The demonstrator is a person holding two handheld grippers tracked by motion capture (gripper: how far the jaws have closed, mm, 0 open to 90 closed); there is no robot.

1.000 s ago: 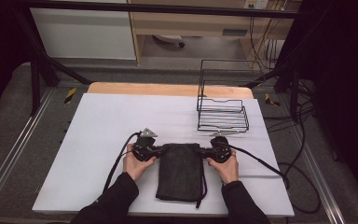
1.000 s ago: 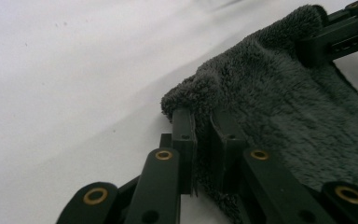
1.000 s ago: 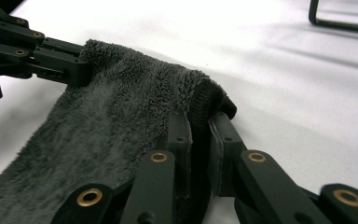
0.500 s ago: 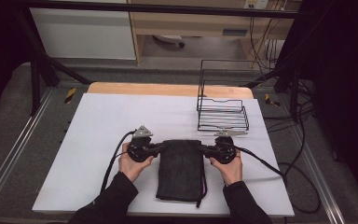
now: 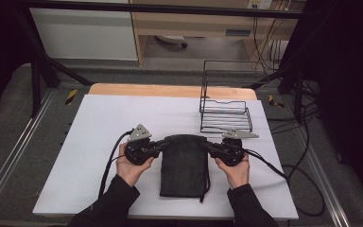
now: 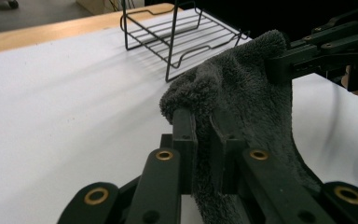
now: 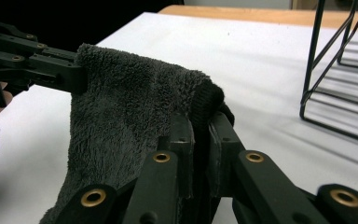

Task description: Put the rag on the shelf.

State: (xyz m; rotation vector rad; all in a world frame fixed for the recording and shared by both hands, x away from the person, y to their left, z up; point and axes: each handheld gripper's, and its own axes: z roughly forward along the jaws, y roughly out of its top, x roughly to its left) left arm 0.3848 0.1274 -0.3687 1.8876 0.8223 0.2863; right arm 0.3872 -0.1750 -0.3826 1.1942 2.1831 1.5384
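Between the two claws hangs a dark fleece towel [image 5: 185,163], its lower part lying on the white counter [image 5: 94,123]; the left claw [image 5: 158,145] is clamped tight on one top corner. The right claw [image 5: 210,147] pinches the other corner; a wire rack [image 5: 226,116] stands just beyond it.

One dark grey fleece towel [image 5: 184,163]. One black wire rack [image 5: 225,113]. Two handheld grippers: left gripper [image 5: 157,147], right gripper [image 5: 211,148]. Two hands: left hand [image 5: 130,169], right hand [image 5: 237,173]. One white table [image 5: 94,123].
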